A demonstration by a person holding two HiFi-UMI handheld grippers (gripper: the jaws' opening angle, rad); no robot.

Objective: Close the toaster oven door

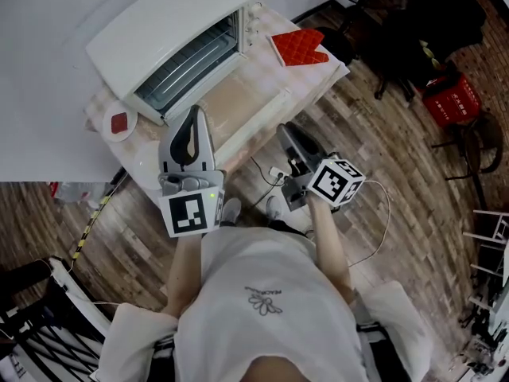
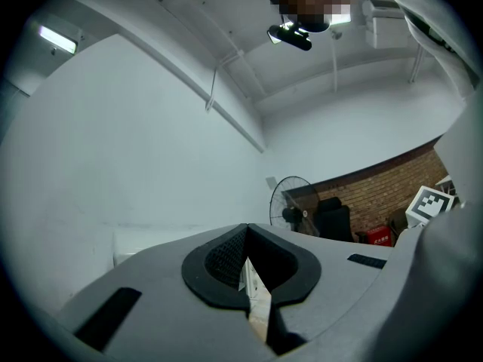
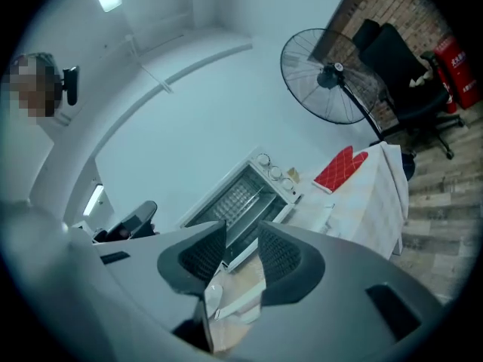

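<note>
The white toaster oven [image 1: 171, 22] stands on the checked tablecloth with its glass door [image 1: 238, 106] folded down flat toward me; its wire rack shows inside. My left gripper [image 1: 196, 111] points at the door's left part, held above it, with its jaws together and nothing between them. In the left gripper view the left gripper [image 2: 245, 232] has its tips meeting. My right gripper [image 1: 284, 130] hovers just off the table's front edge near the door's handle [image 1: 258, 130]. The right gripper view shows the right gripper [image 3: 234, 236] with its pads apart, framing the open oven [image 3: 241, 198].
A red oven mitt [image 1: 298, 46] lies right of the oven. A small plate [image 1: 119, 122] with a red piece sits at the left corner. Cables run over the wood floor under the table. A black chair and a red box [image 1: 449, 98] stand at the right, with a fan [image 3: 324, 78] behind.
</note>
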